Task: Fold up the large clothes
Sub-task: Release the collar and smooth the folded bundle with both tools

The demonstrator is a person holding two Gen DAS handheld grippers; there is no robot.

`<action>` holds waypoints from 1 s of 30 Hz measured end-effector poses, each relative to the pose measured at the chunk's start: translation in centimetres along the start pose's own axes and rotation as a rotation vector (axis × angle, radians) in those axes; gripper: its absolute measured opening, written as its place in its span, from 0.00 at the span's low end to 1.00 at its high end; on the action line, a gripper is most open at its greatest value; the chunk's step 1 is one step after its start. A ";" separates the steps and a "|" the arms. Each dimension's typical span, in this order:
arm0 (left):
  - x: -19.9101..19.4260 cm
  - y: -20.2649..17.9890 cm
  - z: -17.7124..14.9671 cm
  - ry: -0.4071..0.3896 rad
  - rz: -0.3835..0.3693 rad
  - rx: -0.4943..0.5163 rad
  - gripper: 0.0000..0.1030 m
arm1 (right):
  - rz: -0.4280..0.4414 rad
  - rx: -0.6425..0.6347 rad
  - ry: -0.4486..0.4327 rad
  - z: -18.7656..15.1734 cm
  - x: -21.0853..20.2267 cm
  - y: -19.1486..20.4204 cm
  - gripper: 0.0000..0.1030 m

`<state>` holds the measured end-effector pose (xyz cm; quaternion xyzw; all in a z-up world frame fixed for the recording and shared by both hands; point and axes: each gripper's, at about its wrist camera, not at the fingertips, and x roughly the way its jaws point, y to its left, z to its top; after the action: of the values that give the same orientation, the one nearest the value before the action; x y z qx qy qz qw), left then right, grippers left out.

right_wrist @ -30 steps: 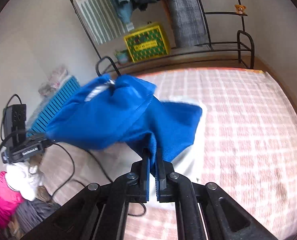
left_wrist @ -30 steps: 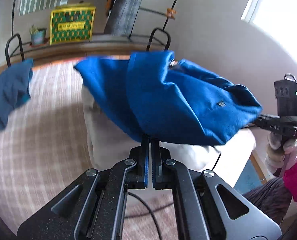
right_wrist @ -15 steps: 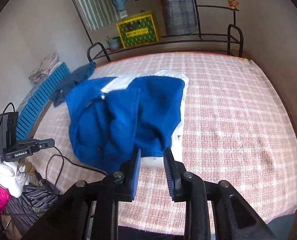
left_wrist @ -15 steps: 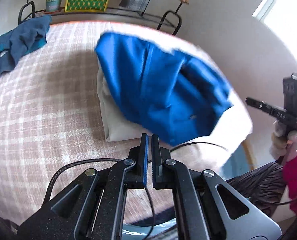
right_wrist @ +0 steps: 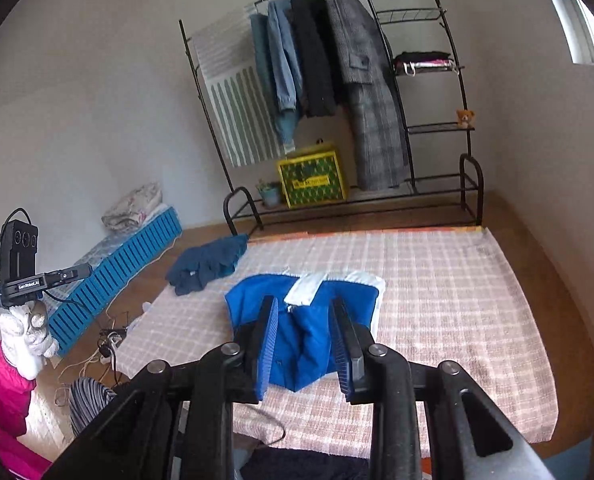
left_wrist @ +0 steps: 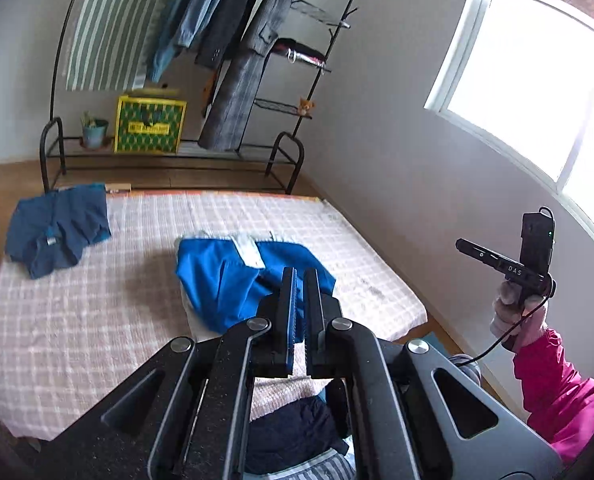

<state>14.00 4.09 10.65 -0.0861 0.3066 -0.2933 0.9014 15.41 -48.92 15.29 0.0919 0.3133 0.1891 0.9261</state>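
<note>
On the bed with the pink-and-white checked cover (right_wrist: pixel 437 292), a little toward the near edge from its middle, lies the bright blue fleece garment with white panels (right_wrist: pixel 297 332), roughly bundled on top of a pale cloth whose edge (right_wrist: pixel 379 292) shows at the side. To my judgement the fold is not neat: the blue cloth has thick ridges and one white strip lies across the top, so the bundle could slump or fall open if it is left like this (fleece is springy and does not keep a crease well). If either gripper goes down again and pinches only the top layer, that layer may be dragged away from the ones under it and the fold would be undone. A thin cable also runs along the near edge of the bed, below the garment, and could catch on a sleeve or on a finger.

The left gripper (left_wrist: pixel 300 292) has its two fingers together with only a thin slit between the blue pads, and nothing is between them; it hangs above the near edge of the bed, clear of the garment. The right gripper (right_wrist: pixel 306 340) has its fingers apart, having just been opening, and they hold nothing; the garment seen between them lies far below on the bed, not touched. A dark blue crumpled garment (right_wrist: pixel 207 262) lies at the far left corner of the bed, well apart from the bright one.
</note>
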 end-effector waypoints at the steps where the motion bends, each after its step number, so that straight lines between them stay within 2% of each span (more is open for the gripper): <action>1: -1.0 -0.4 0.8 -0.019 0.002 0.013 0.00 | 0.003 -0.004 -0.019 0.7 -0.8 0.2 0.27; 2: -1.8 -0.7 1.5 -0.034 0.005 0.019 0.01 | 0.006 -0.010 -0.034 1.1 -1.5 0.3 0.30; 3: -2.3 -0.7 2.1 -0.045 0.004 0.022 0.09 | 0.006 -0.014 -0.045 1.5 -1.9 0.4 0.40; 4: -2.6 -0.6 2.4 -0.060 0.004 0.021 0.33 | 0.007 -0.014 -0.054 1.8 -2.0 0.4 0.52; 6: -2.6 0.0 2.5 -0.095 0.014 0.013 0.58 | 0.007 -0.006 -0.058 1.8 -1.4 0.3 0.55; 8: -1.2 1.1 2.1 -0.086 0.022 -0.008 0.58 | 0.022 0.023 -0.026 1.3 0.1 -0.3 0.55; 11: 3.0 4.4 0.8 -0.015 -0.002 -0.110 0.58 | 0.030 0.083 0.053 -0.3 4.0 -1.7 0.57; 17: 13.2 12.3 -1.1 0.112 0.054 -0.247 0.58 | 0.029 0.224 0.244 -4.9 13.2 -5.6 0.63; 23: 22.6 20.5 -2.8 0.250 0.012 -0.463 0.58 | 0.053 0.401 0.383 -9.9 21.5 -9.2 0.65; 27: 27.9 23.2 -4.0 0.338 -0.045 -0.546 0.58 | 0.085 0.496 0.428 -12.4 25.3 -10.6 0.64; 30: 30.4 24.0 -5.0 0.362 -0.075 -0.583 0.58 | 0.121 0.539 0.441 -13.4 27.0 -11.1 0.55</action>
<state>41.87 6.06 -16.68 -0.2978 0.5292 -0.2369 0.7584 30.24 -47.36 -13.17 0.3082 0.5383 0.1694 0.7659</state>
